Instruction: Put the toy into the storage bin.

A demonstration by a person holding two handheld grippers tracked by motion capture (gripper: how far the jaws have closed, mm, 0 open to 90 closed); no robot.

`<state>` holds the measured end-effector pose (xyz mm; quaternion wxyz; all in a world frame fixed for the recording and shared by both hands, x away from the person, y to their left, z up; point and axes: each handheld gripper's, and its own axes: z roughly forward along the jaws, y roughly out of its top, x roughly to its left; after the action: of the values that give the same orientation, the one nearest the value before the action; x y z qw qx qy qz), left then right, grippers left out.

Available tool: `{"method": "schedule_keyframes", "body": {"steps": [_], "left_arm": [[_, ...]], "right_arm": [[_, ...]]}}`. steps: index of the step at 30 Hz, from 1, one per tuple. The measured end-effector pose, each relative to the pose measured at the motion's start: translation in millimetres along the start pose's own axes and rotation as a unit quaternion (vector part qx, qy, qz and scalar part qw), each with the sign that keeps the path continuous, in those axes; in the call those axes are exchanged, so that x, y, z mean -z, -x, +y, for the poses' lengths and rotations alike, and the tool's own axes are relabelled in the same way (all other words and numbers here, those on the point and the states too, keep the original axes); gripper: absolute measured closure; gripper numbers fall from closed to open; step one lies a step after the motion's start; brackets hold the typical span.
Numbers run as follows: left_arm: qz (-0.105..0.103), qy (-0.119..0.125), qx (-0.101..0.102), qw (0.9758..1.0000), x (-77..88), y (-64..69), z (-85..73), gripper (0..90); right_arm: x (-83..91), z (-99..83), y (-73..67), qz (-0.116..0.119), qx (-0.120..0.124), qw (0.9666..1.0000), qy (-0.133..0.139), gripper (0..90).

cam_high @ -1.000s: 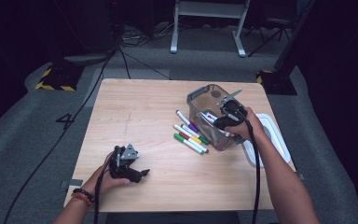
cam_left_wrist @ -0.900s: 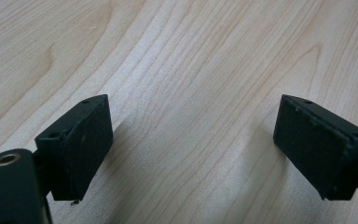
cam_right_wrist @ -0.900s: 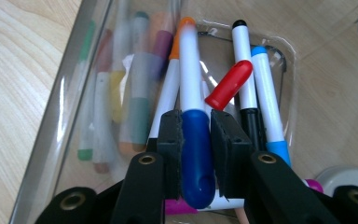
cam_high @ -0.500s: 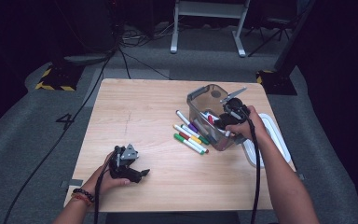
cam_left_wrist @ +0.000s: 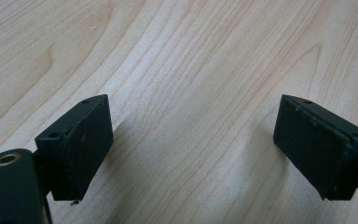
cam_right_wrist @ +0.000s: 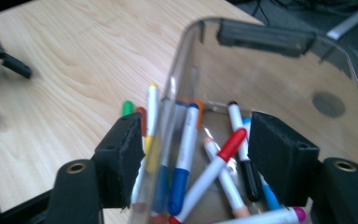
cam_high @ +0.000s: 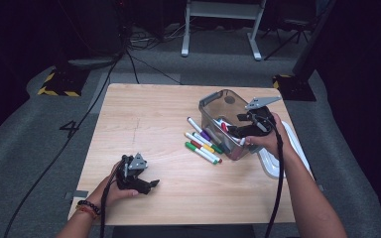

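Note:
A clear plastic bin (cam_high: 213, 106) stands on the right of the wooden table (cam_high: 149, 119) with several markers in it. My right gripper (cam_high: 239, 131) hovers over the bin's near end. Its jaws have just been opening and stand apart, with nothing pressed between them. In the right gripper view (cam_right_wrist: 193, 140) a red-capped marker (cam_right_wrist: 220, 157) lies loose below the jaws among blue, orange and black ones. Several more markers (cam_high: 202, 144) lie on the table left of the bin. My left gripper (cam_high: 151, 184) rests at the front left, open over bare wood (cam_left_wrist: 191, 70).
A white lid (cam_high: 277, 167) lies on the table's right edge beside the bin. Cables trail from both grippers toward the person. Around the table is dark floor with cables and a stand's feet (cam_high: 218, 49) at the back.
My right gripper has risen a little over the bin and drifted right, and its jaws have spread apart. The left gripper and hand have stayed where they were.

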<state>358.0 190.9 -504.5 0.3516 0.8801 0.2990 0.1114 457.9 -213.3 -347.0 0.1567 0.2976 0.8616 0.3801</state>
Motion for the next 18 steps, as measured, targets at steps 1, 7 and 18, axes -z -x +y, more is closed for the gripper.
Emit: {"method": "schedule_keyframes", "body": {"steps": [1,7,18], "left_arm": [[0.0,0.0,0.0,1.0,0.0,0.0,0.0,12.3],[0.0,0.0,0.0,1.0,0.0,0.0,0.0,12.3],[0.0,0.0,0.0,1.0,0.0,0.0,0.0,12.3]], "right_arm": [[1.8,0.9,-3.0,0.003,0.004,1.0,0.005,35.1],[10.0,10.0,-23.1,0.003,0.026,0.999,0.037,31.5],[11.1,23.6,-63.3,0.027,0.069,0.9949,0.068,30.5]]}}
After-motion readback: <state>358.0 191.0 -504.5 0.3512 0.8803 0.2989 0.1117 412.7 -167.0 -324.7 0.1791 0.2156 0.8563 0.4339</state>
